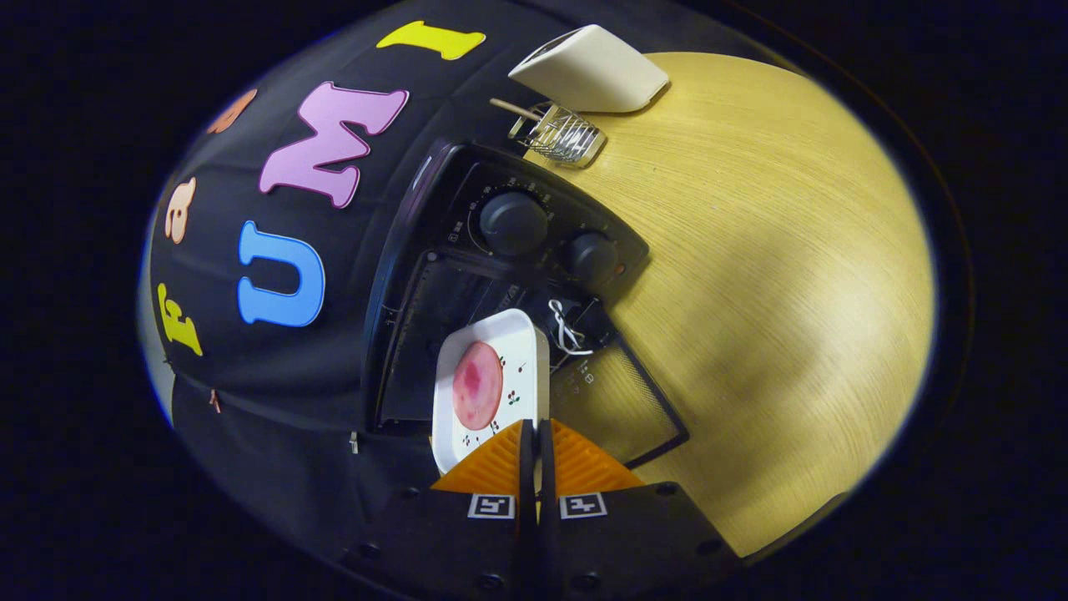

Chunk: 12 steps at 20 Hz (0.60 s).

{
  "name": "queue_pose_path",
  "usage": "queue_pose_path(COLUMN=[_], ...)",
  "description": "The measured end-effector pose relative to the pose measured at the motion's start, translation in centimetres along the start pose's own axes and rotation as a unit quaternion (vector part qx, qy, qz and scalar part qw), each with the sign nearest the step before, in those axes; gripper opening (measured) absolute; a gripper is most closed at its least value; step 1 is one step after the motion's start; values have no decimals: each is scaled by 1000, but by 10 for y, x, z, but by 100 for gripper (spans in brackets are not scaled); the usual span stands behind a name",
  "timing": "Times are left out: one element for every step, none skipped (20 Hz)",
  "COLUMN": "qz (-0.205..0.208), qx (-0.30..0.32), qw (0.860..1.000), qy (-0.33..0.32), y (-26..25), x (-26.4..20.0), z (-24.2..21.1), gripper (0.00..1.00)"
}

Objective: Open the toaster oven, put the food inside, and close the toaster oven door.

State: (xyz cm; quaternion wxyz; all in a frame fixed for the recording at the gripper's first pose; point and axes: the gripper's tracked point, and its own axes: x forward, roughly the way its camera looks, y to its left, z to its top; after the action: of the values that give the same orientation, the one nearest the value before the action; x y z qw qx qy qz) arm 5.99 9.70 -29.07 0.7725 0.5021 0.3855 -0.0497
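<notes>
Gripper [535, 434] is pinched tight on the edge of the white plate [488, 367] with the pink food slice [477, 384], right at the toaster oven [467, 250] mouth, door [622, 392] dropped open. Loading step, I'd say; next, slide it in level and release.

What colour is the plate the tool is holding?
White with small cherry-like prints, seen in the gripper view: the plate, carrying a pink slice of food, is pinched by the tool.

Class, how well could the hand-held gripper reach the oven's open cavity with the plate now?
Probably yes. The hand-held gripper is shut on the plate edge, the toaster oven door lies open, and nothing stands between plate and cavity.
</notes>
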Motion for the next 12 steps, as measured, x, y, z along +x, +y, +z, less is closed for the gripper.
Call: queue_pose_path(qz=[-3, -7, -11, -12, -14, -11, -8, -7, -9, -13, -16, -17], qx=[5, 13, 26, 40, 51, 60, 69, 75, 79, 80, 81, 84], qw=[1000, 1000, 999, 999, 998, 997, 996, 994, 992, 990, 987, 986], qy=[-9, -17, -19, -28, -38, -49, -63, -78, -99, -119, -134, -141], y=[2, 4, 6, 9, 12, 16, 21, 23, 26, 28, 30, 31], x=[8, 17, 26, 33, 41, 48, 52, 58, 59, 61, 63, 68], z=[0, 0, -1, 1, 6, 8, 12, 15, 21, 27, 31, 32], gripper=[5, 5, 5, 5, 5, 5, 5, 5, 5, 5, 5, 5])
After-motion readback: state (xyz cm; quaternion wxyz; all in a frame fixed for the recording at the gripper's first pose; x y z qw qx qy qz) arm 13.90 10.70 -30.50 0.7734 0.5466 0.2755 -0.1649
